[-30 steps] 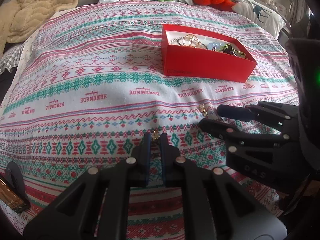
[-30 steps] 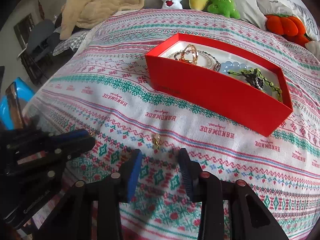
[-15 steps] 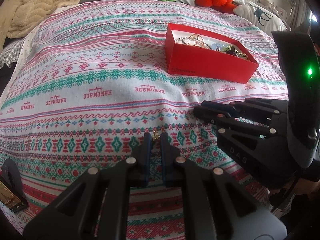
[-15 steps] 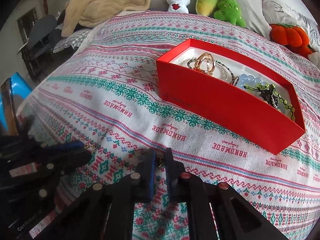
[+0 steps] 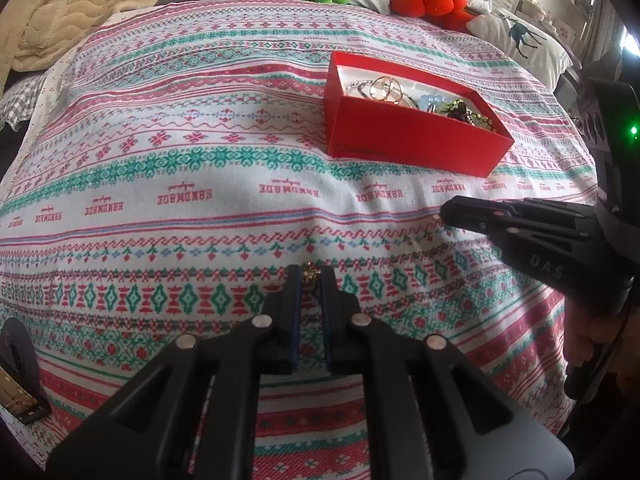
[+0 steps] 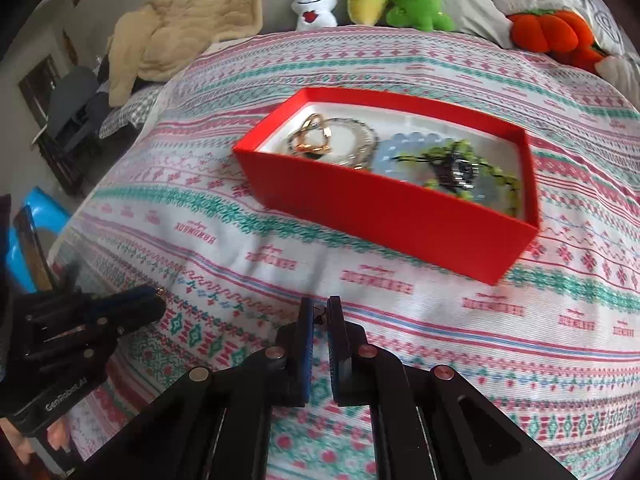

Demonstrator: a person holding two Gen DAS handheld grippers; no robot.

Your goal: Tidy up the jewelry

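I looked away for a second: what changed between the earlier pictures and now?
The right gripper closed its open jaws on the small gold earring that lay on the bedspread and moved toward the red box. The left gripper kept its pinch on its own gold earring and stayed put. The box and its contents are unchanged.

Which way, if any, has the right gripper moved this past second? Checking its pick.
Yes. The right gripper, shut on a small gold piece, moved toward the red box, which looms nearer.

A patterned bedspread (image 5: 200, 160) carries a red box (image 5: 416, 148) and plush toys (image 6: 416, 4).
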